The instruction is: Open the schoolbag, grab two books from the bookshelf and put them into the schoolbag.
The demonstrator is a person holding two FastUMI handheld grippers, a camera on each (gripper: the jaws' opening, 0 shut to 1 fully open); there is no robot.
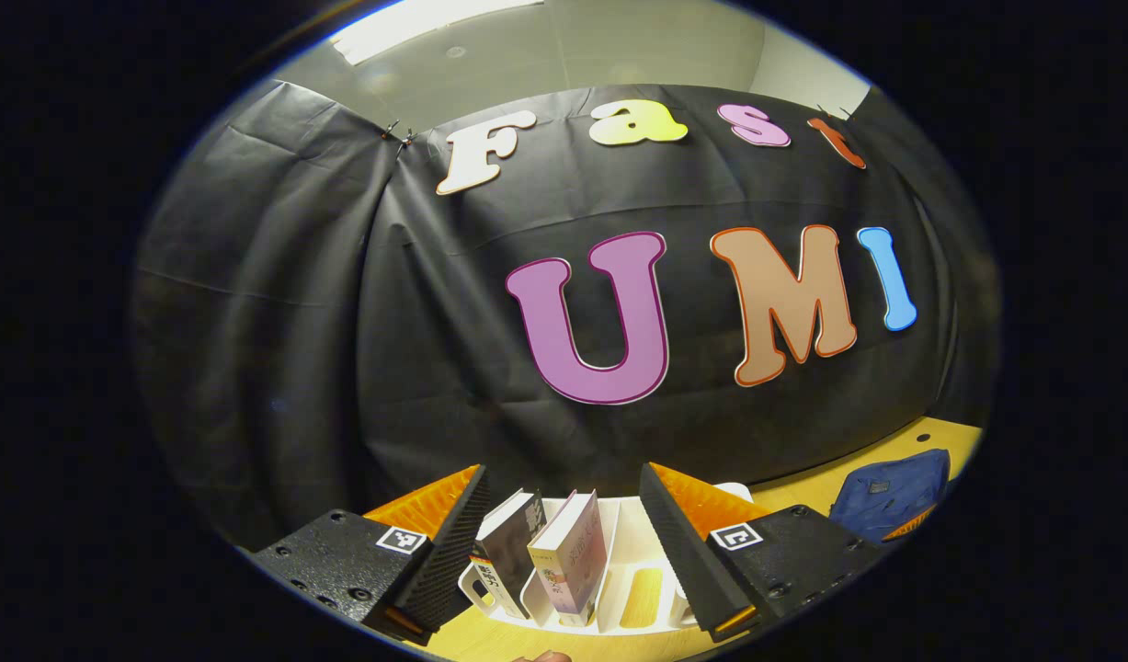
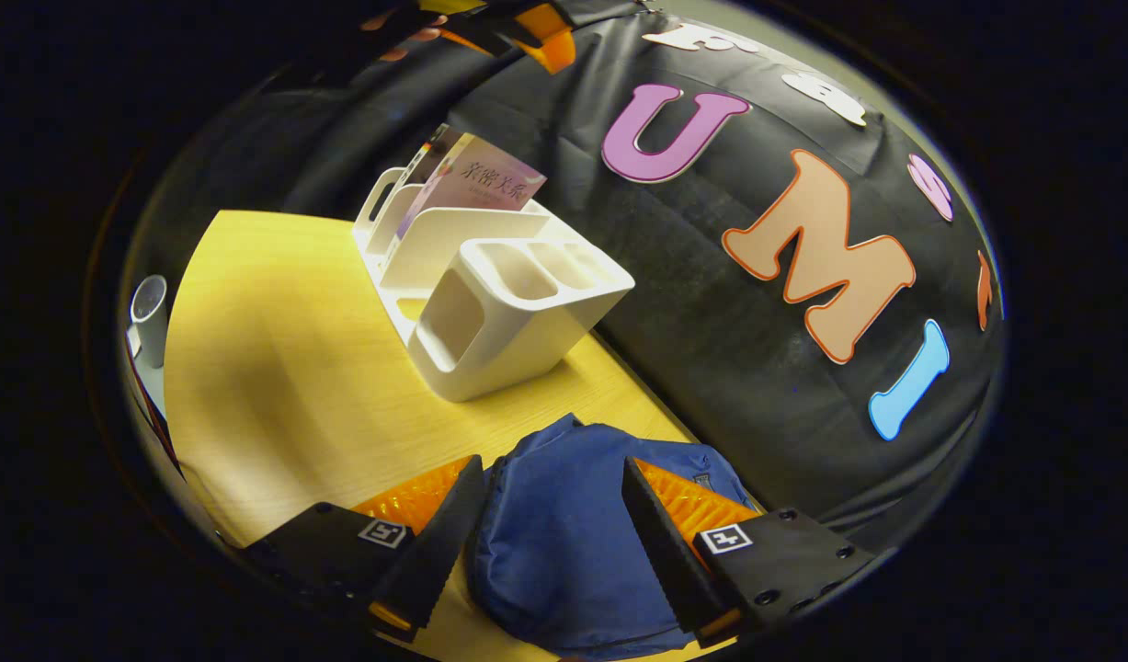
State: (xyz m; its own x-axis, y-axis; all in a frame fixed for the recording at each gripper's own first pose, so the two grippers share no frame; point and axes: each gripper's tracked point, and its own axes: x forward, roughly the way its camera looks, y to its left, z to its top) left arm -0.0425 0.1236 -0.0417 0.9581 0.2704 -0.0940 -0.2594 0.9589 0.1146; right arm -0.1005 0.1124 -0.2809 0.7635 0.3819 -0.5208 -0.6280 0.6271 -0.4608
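**Books on shelf, bag on table**

My left claw (image 1: 564,561) is spread wide over the white bookshelf (image 1: 630,552), two books (image 1: 571,561) upright between its fingers, untouched. My right claw (image 2: 552,542) is spread apart above the blue schoolbag (image 2: 564,561) lying on the yellow table (image 2: 279,359).

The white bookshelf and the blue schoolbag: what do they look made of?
The bookshelf looks like moulded plastic, smooth and slightly glossy with rounded edges. The schoolbag looks like soft matte woven fabric, probably nylon or canvas: it sags and creases.
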